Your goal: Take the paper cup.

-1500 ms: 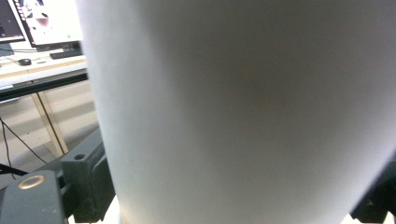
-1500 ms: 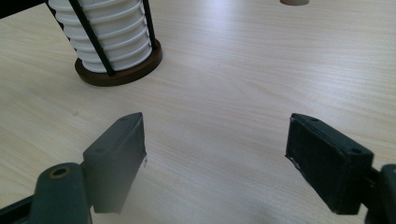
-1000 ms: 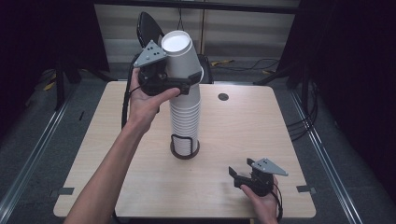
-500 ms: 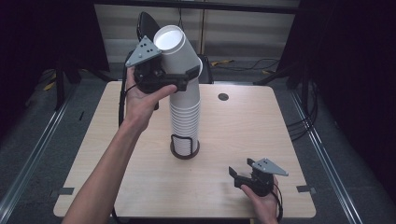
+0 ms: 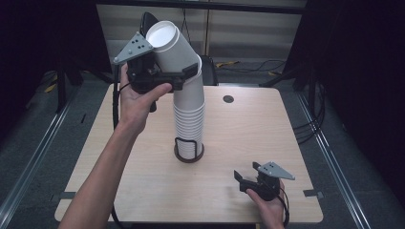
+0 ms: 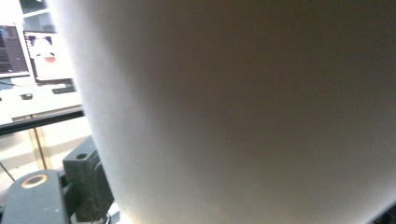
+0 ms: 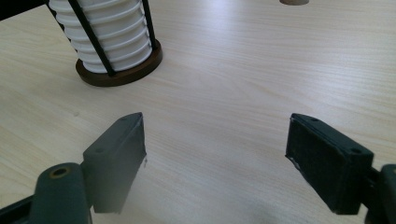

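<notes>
A tall stack of white paper cups (image 5: 189, 119) stands in a black wire holder on a brown base (image 5: 189, 153) at the table's middle. My left gripper (image 5: 184, 72) is shut on the top cup (image 5: 169, 45), which leans up and left off the stack. Its jaws have just been closing a little, with the cup wall between them. In the left gripper view that white cup (image 6: 243, 112) is pressed close beside one black finger (image 6: 86, 182). My right gripper (image 5: 246, 180) rests open at the front right; its jaws (image 7: 215, 154) hold nothing, and the stack's foot (image 7: 105, 32) lies ahead.
The wooden table (image 5: 248, 129) has a round cable hole (image 5: 228, 99) at the back right. Behind the table's far edge stands a dark chair (image 5: 148, 19). Monitors (image 6: 44, 46) on a desk appear beyond the cup.
My left hand has tipped the top cup further to the left, away from the stack's line. The right gripper has stayed where it was.
</notes>
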Available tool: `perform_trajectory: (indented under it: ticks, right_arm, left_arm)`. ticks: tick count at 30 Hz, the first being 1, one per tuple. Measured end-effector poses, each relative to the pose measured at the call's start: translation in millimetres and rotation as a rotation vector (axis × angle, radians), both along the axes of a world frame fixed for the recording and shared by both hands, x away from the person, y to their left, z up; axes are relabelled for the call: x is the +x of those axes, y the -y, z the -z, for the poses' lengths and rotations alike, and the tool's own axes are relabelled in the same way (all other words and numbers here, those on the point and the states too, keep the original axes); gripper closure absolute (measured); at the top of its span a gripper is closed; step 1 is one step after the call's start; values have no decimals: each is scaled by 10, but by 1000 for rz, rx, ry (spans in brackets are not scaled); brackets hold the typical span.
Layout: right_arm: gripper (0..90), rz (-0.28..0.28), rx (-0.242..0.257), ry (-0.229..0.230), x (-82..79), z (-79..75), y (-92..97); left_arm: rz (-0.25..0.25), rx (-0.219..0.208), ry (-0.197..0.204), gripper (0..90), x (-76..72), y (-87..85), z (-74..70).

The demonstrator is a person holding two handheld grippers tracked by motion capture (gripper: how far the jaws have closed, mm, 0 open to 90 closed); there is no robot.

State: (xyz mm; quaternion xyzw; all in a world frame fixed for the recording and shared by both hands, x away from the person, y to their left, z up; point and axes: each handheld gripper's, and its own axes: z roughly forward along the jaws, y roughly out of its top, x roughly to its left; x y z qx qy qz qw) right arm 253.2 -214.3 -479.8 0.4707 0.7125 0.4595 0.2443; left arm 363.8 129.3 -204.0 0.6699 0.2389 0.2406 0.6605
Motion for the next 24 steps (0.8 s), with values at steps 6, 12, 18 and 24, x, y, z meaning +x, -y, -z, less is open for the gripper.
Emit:
perform_trajectory:
  ticks: [6, 12, 18, 24]
  right_arm:
    - [192, 0, -1, 0, 2, 2, -4]
    - [192, 0, -5, 1, 4, 6, -16]
    - [192, -4, -3, 0, 6, 9, -24]
    - [192, -3, -2, -1, 4, 8, -25]
  left_arm:
    - [-14, 9, 7, 115, -78, -81, -21]
    - [-25, 4, 20, 116, -145, -186, -48]
    - [-28, 3, 28, 117, -235, -283, -42]
    - [-47, 10, 2, 118, -268, -397, 20]
